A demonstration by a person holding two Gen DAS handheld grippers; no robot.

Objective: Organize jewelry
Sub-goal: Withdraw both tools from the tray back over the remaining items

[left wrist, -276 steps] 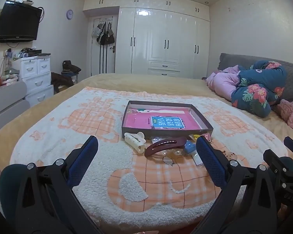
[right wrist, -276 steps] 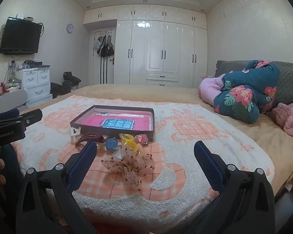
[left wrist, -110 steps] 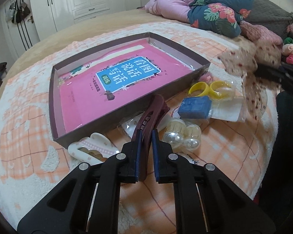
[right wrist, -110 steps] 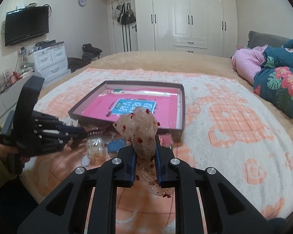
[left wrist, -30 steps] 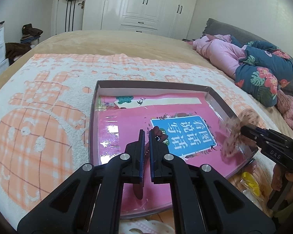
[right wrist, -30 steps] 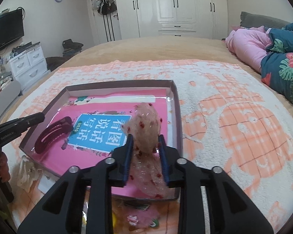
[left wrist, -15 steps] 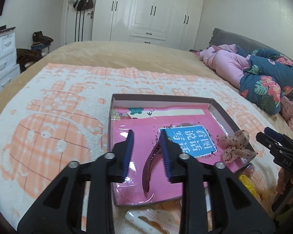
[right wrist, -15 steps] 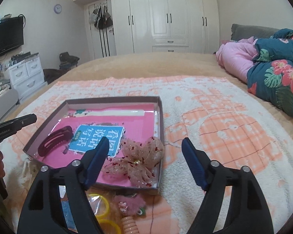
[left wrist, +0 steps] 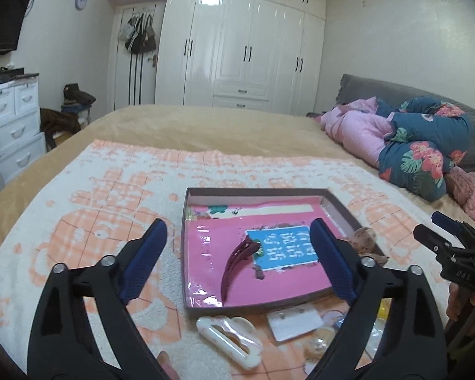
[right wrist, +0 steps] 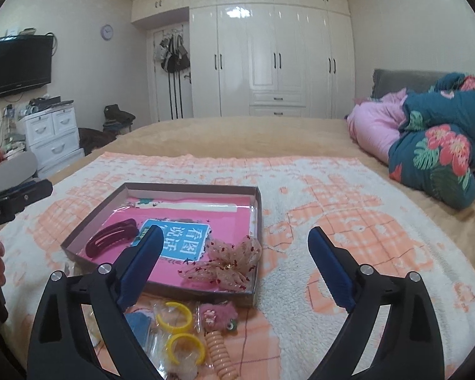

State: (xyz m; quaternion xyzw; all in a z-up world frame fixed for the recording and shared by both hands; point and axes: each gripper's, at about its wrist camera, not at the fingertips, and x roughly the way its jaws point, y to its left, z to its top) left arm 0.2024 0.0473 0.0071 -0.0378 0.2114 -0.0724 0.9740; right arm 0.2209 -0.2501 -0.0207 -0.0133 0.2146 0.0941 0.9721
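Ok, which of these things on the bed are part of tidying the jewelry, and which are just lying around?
Part of the job:
- shallow box
- maroon hair clip
- sheer bow
- yellow rings
- white hair clip
- coiled hair tie

Just lying about:
- floral quilt
- pink bedding
- orange-and-white blanket

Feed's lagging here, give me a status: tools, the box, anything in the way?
Left tool and right tool opening, both empty. Dark red hair clip and lace bow lie in the box. Yellow rings wait in front; nothing blocking.
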